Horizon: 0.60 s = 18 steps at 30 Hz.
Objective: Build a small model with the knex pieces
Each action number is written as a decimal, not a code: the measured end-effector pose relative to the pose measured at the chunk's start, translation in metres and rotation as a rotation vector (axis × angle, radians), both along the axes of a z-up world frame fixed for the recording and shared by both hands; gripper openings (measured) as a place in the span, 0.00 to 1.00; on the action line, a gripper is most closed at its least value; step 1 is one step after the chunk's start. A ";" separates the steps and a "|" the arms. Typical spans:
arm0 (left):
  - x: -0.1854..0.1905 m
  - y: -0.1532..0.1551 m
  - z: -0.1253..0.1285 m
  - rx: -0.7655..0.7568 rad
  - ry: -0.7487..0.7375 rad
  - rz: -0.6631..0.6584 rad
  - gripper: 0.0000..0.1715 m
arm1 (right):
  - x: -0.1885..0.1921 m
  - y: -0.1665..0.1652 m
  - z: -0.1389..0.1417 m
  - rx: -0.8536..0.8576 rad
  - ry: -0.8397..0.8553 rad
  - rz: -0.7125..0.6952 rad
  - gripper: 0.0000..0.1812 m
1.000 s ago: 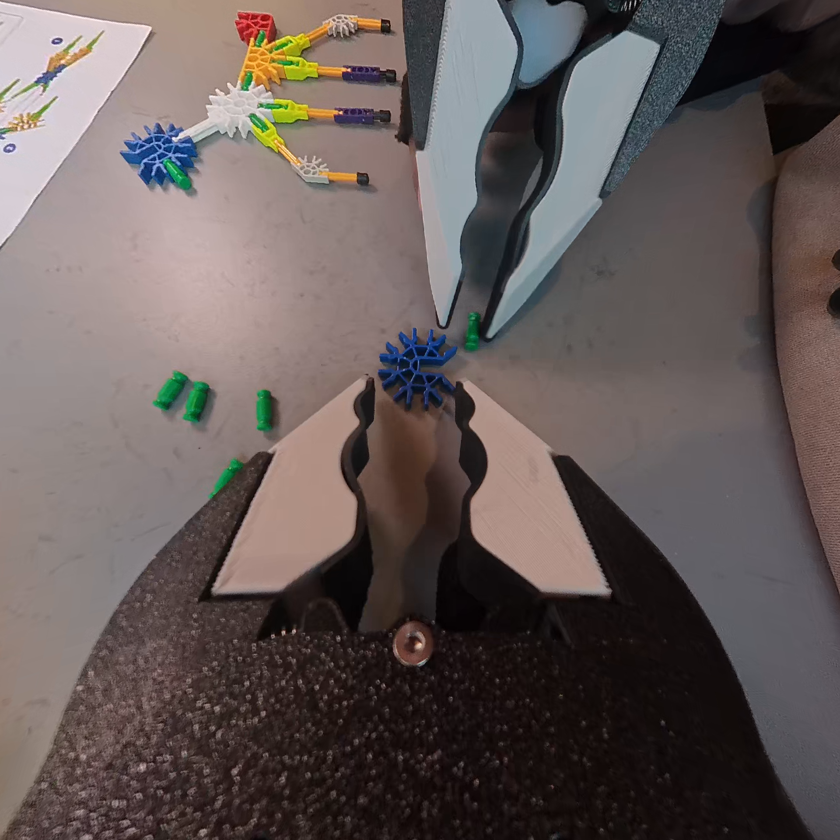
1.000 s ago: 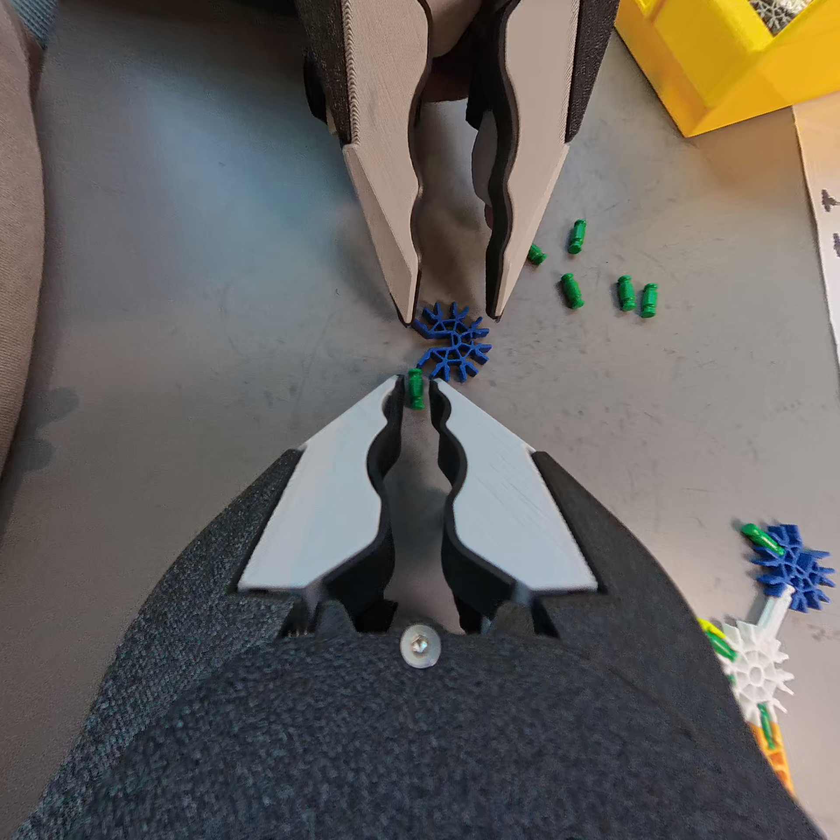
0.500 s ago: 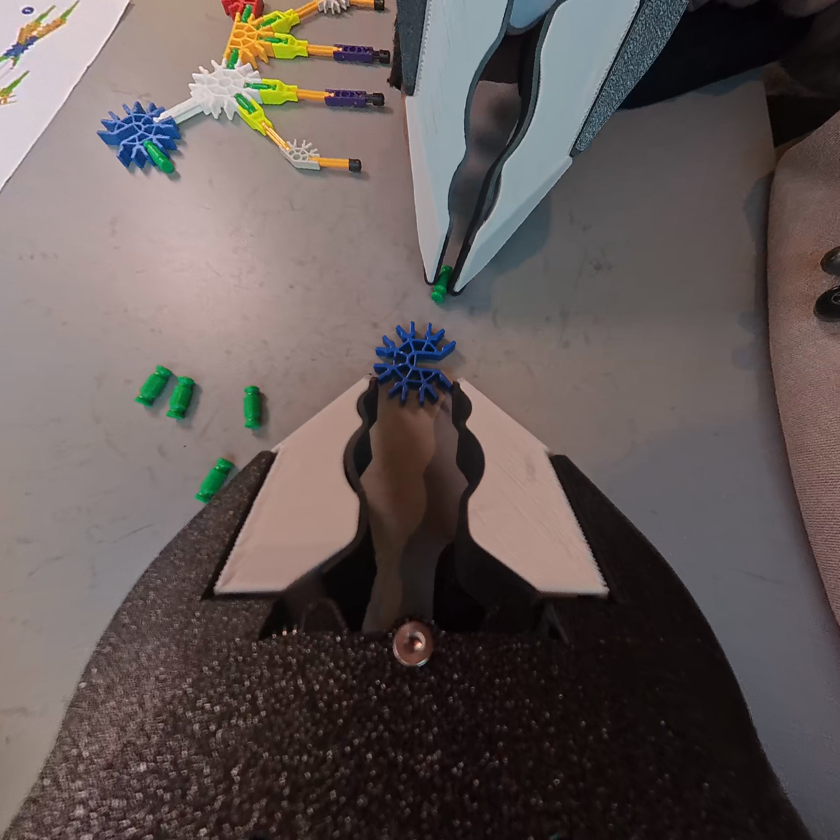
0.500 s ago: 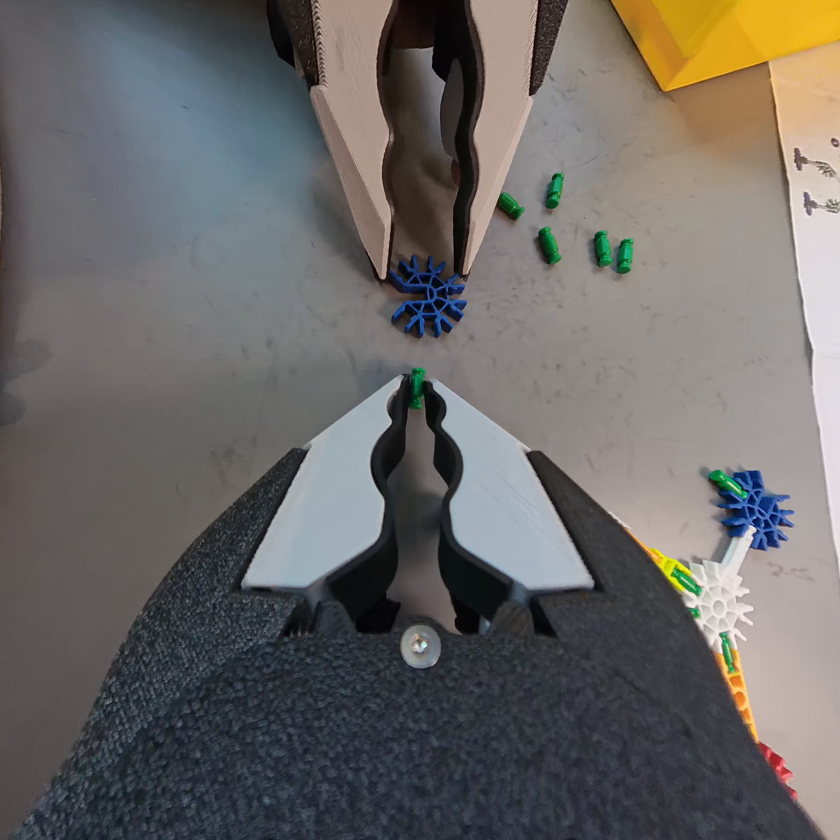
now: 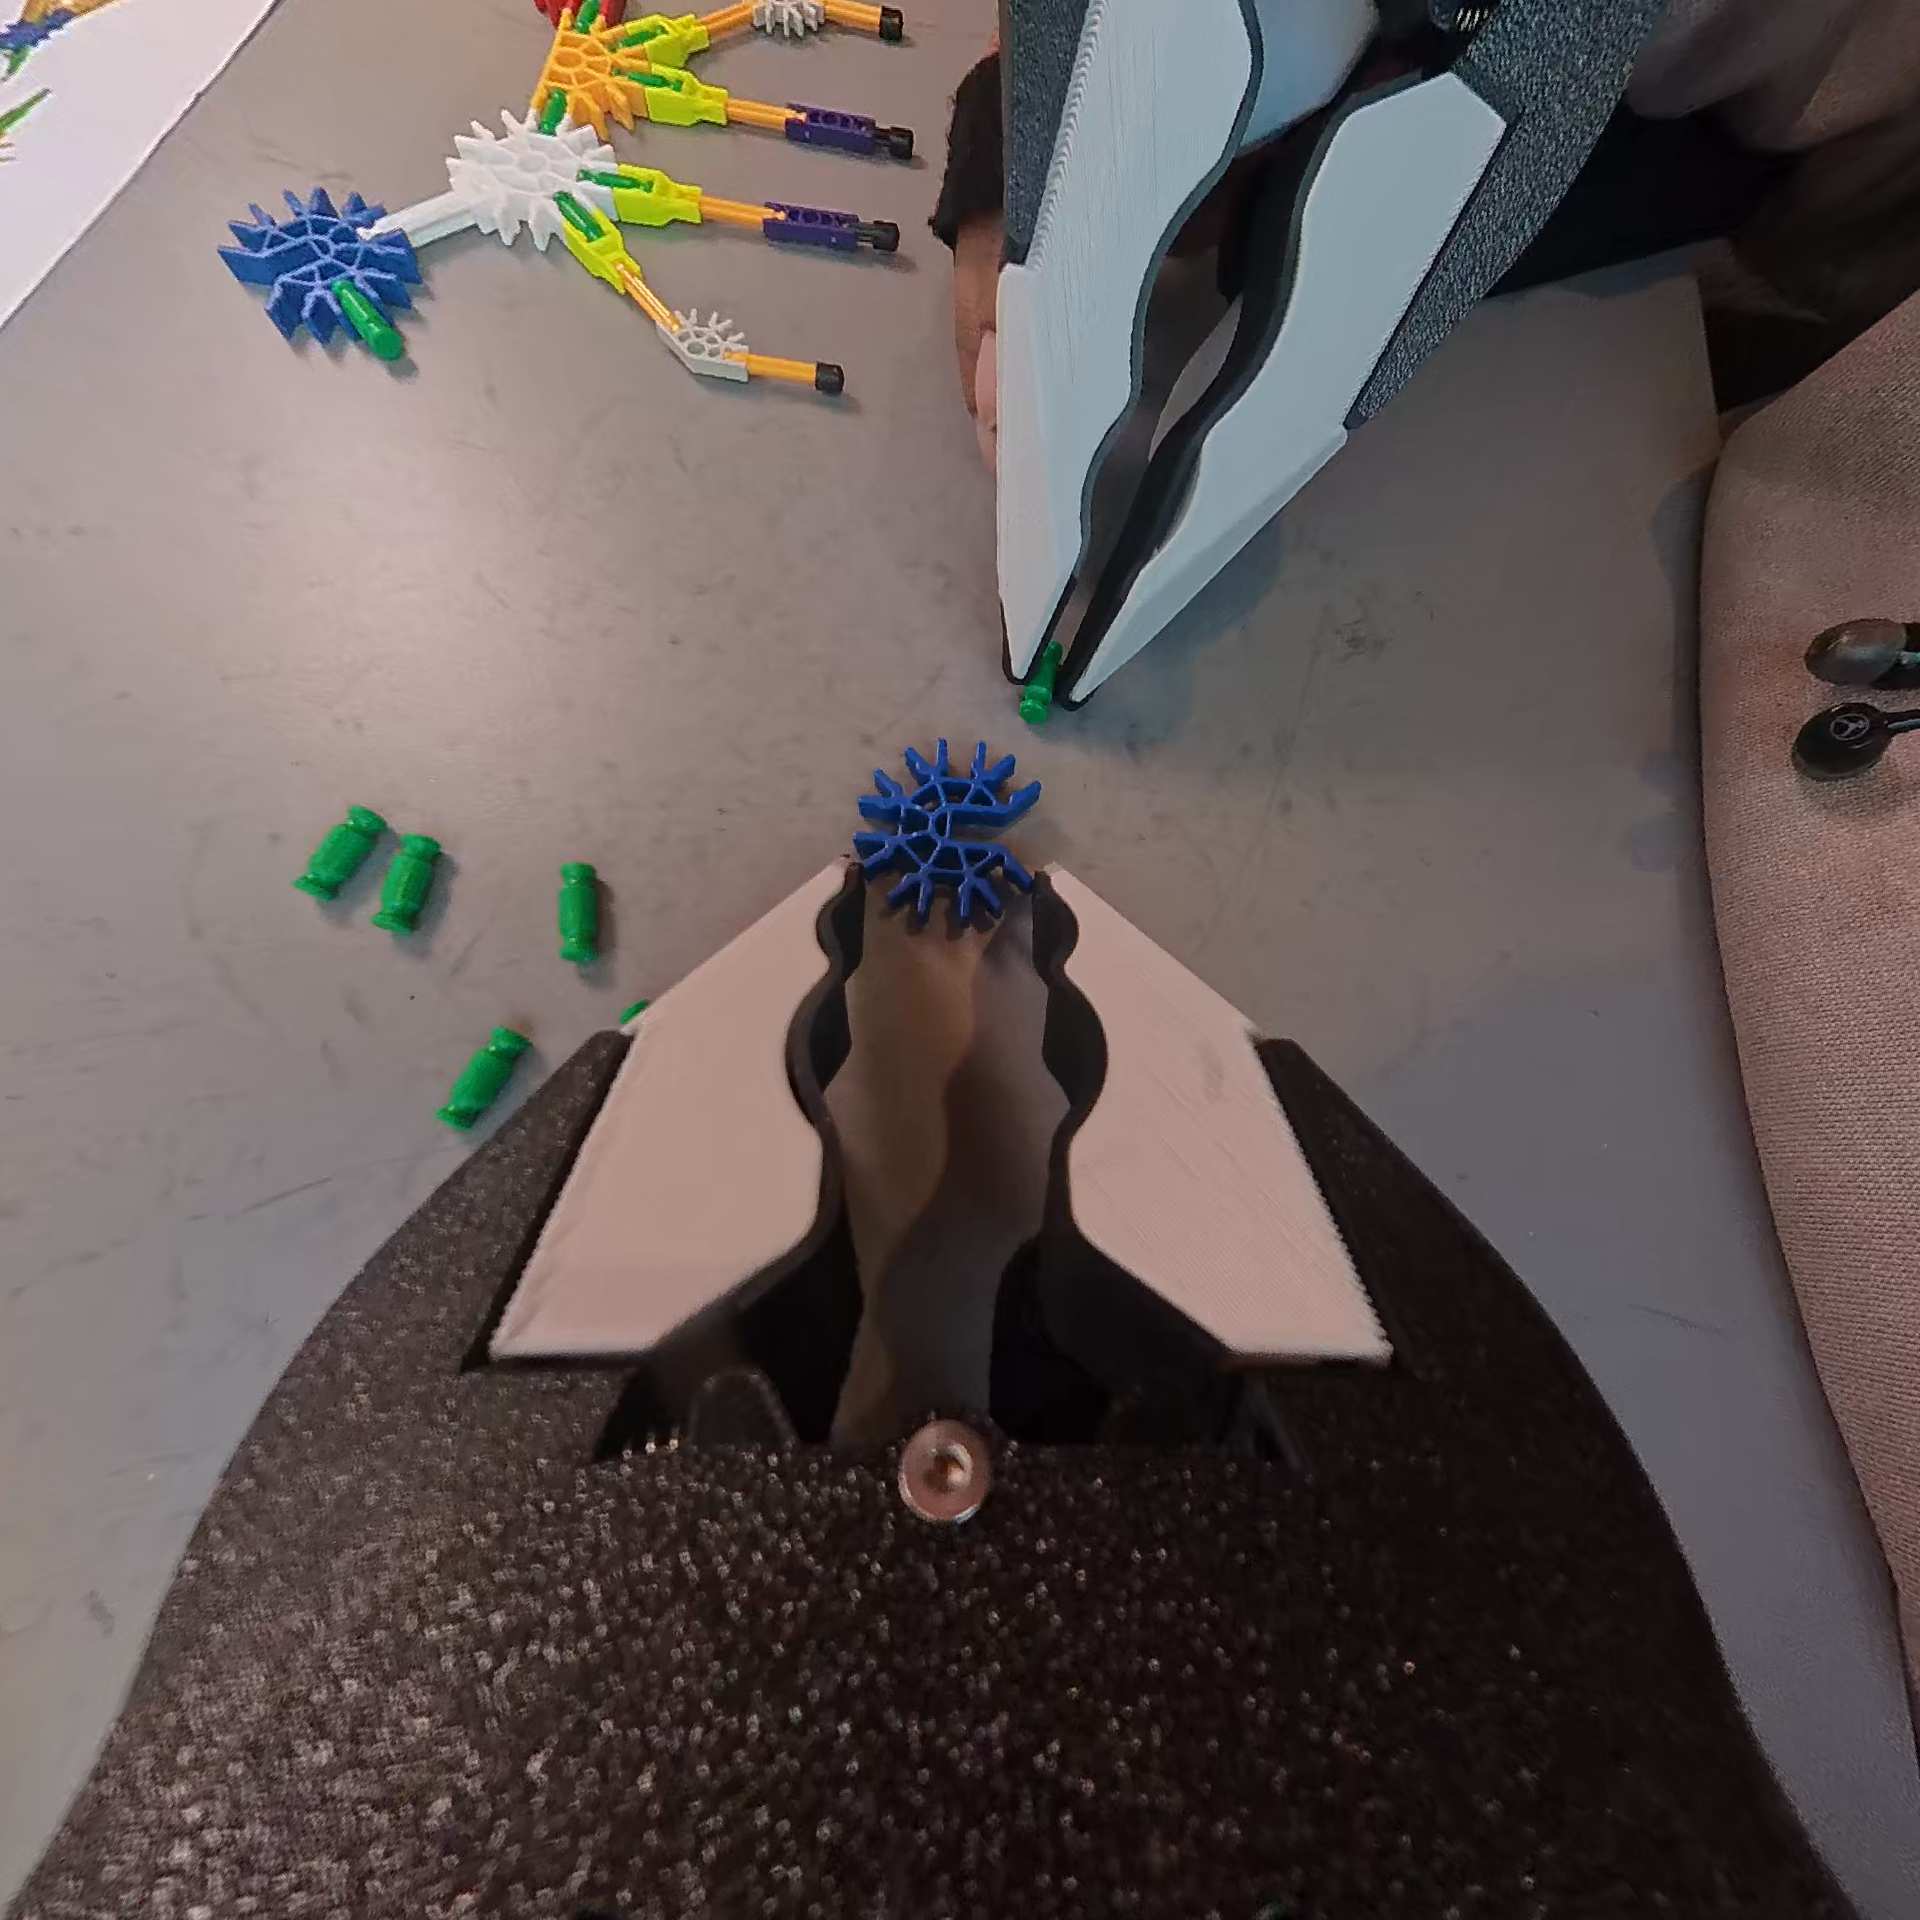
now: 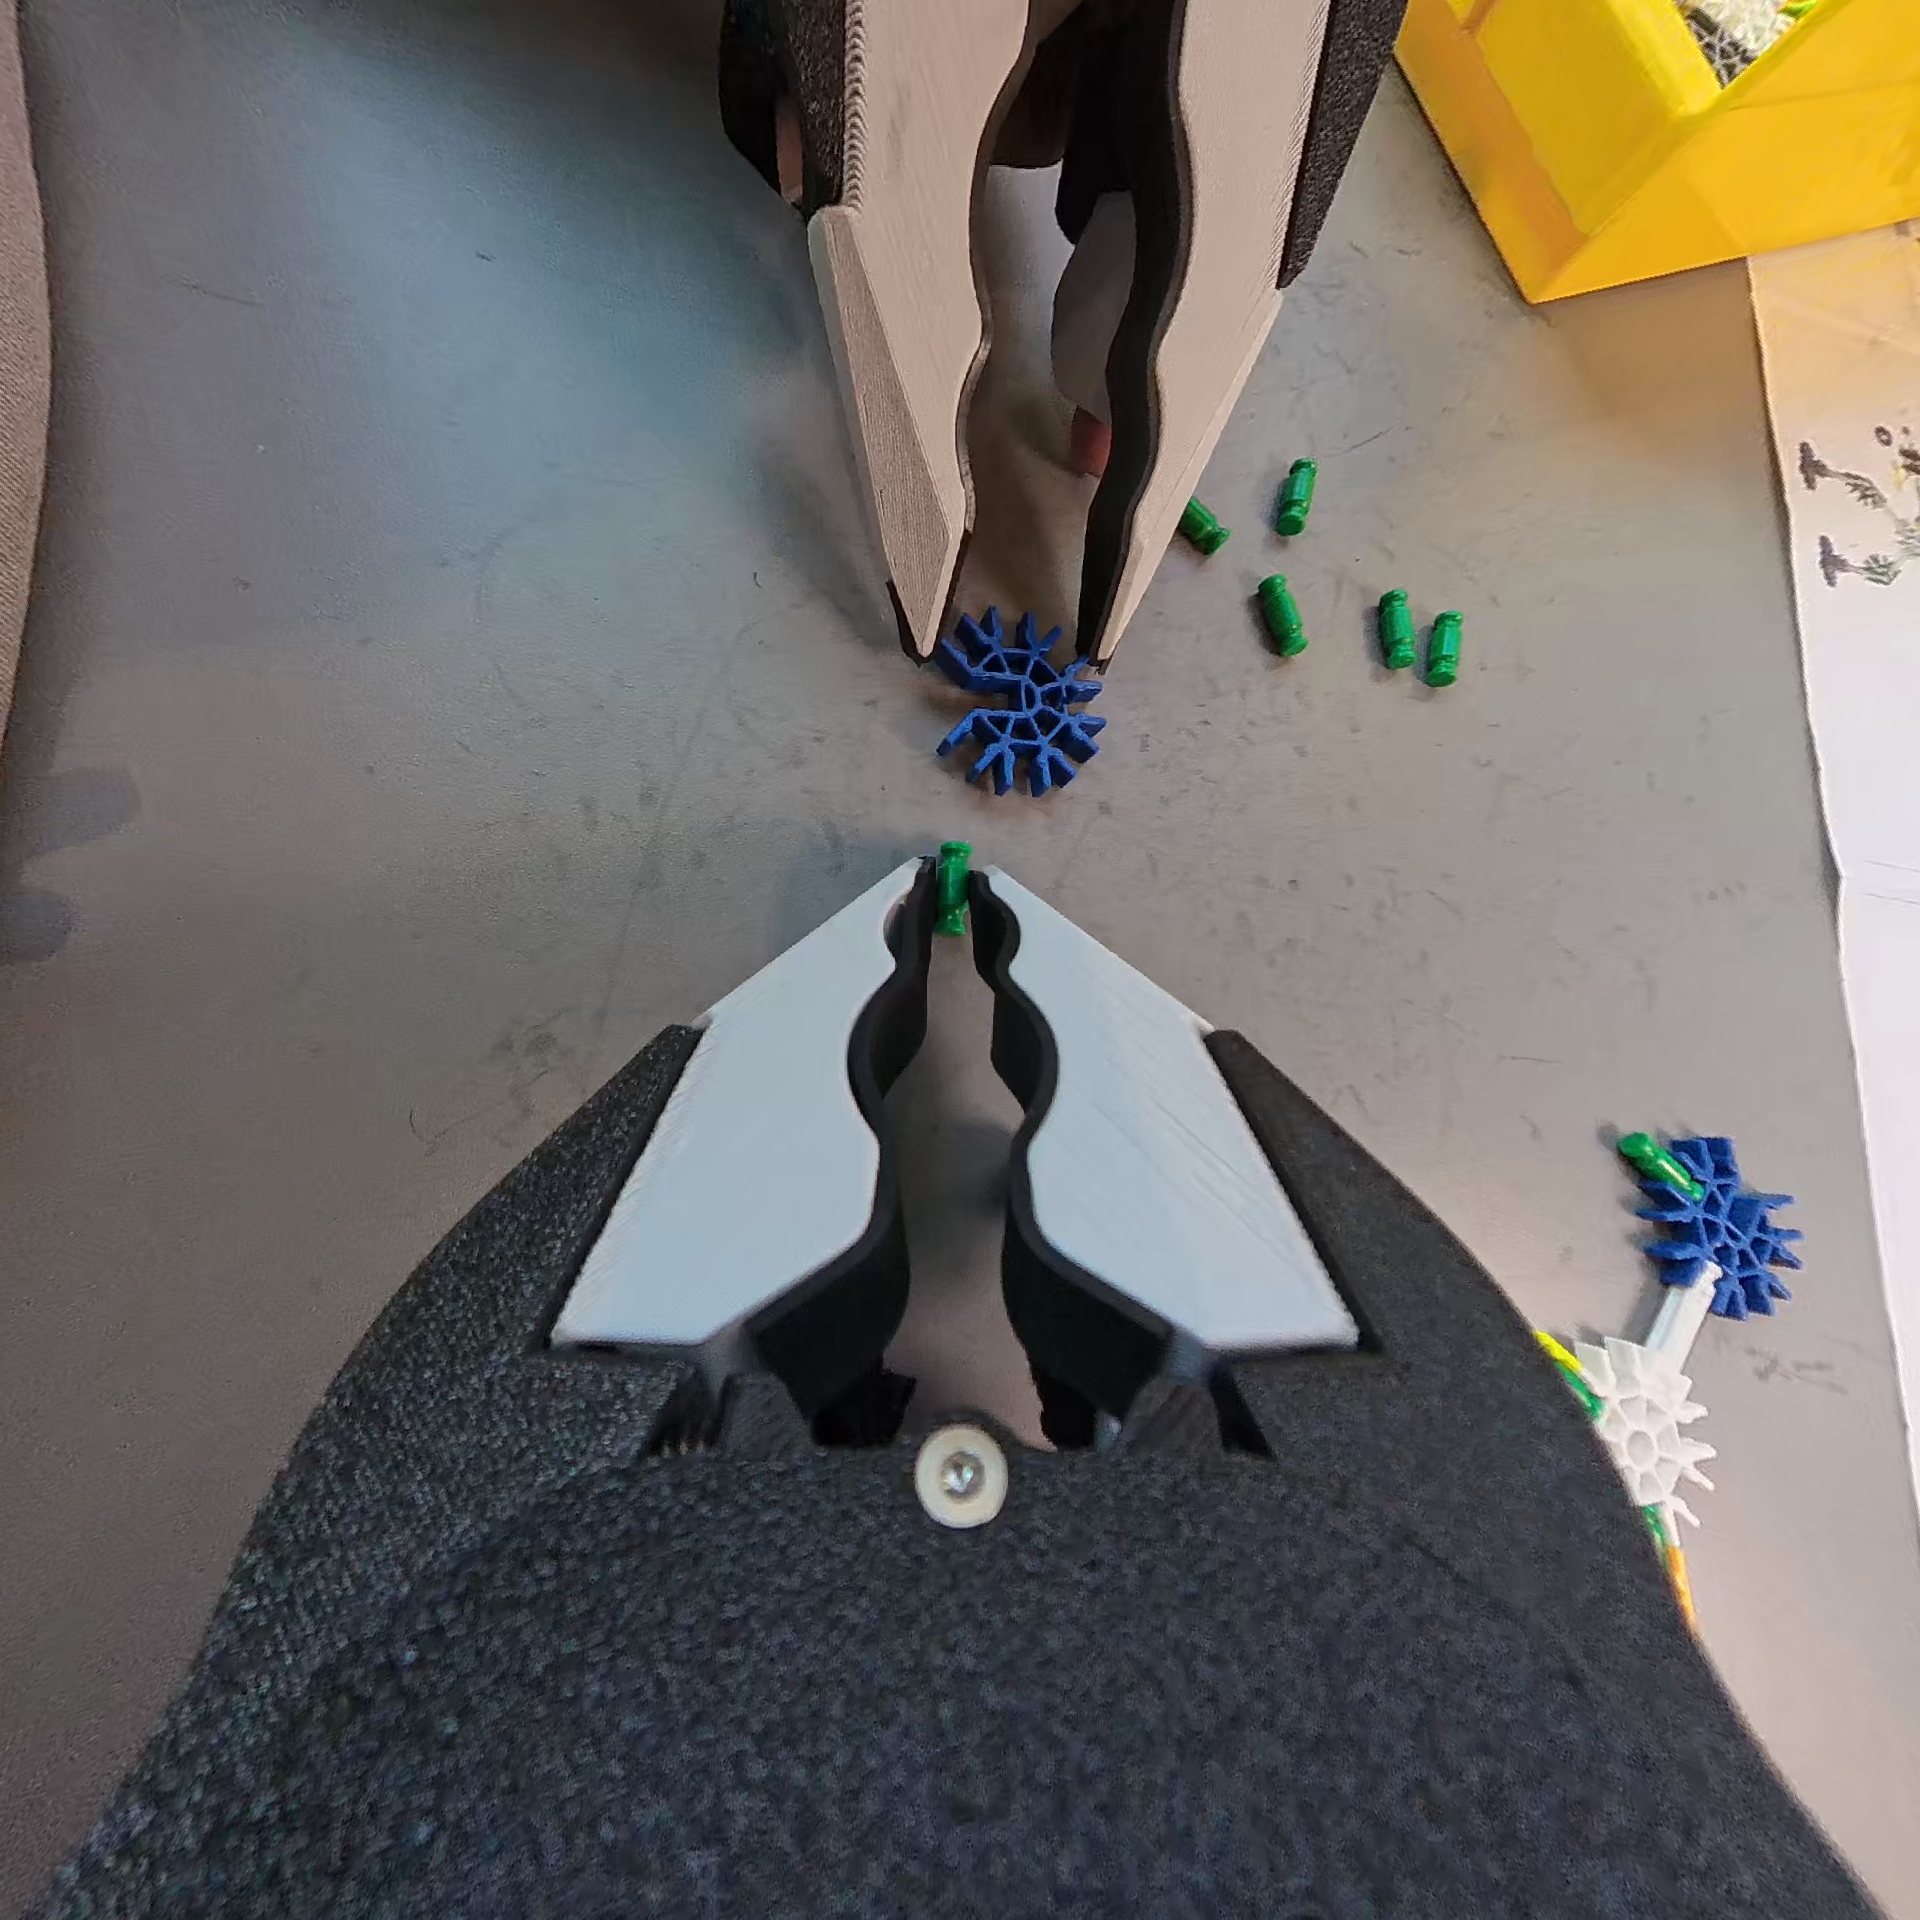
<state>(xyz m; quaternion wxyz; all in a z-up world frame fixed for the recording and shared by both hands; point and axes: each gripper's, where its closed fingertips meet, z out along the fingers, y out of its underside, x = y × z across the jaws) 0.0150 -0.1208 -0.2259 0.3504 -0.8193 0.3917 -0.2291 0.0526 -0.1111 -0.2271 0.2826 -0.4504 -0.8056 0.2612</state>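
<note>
R gripper closed on short green rod, rod pinched at tips, just above grey table. L gripper open, tips on both sides of blue snowflake connector lying flat on table, touching or not: cannot tell. Loose green rods left of L gripper. Built model far left; yellow bin near paper sheet.

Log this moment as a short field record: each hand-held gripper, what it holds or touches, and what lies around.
left hand-held gripper: open, fingertips either side of the loose blue snowflake connector, which lies flat on the grey table
right hand-held gripper: shut on a short green rod
nearby: five loose green rods
assembly: colourful rod-and-connector build
far edge: yellow bin, printed sheet
</note>
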 end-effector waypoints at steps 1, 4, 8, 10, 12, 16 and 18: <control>0.000 0.000 -0.001 0.003 0.007 -0.001 0.19 | 0.000 0.000 0.000 0.000 0.001 0.000 0.03; 0.000 -0.001 -0.001 0.014 0.027 -0.005 0.19 | 0.000 0.000 0.000 -0.007 0.002 -0.001 0.03; 0.000 -0.001 -0.002 0.019 0.049 -0.004 0.18 | -0.001 0.000 0.001 -0.020 0.008 -0.006 0.03; -0.001 -0.001 -0.003 0.025 0.057 -0.001 0.16 | -0.002 0.002 0.002 -0.026 0.011 -0.016 0.03; -0.001 -0.001 -0.003 0.022 0.055 -0.004 0.16 | -0.002 0.004 0.002 -0.029 0.012 -0.025 0.03; -0.001 -0.003 -0.003 0.015 0.052 -0.013 0.18 | -0.002 0.006 0.002 -0.032 0.015 -0.036 0.03; -0.001 -0.004 -0.003 0.012 0.051 -0.017 0.18 | -0.002 0.007 0.002 -0.034 0.018 -0.040 0.03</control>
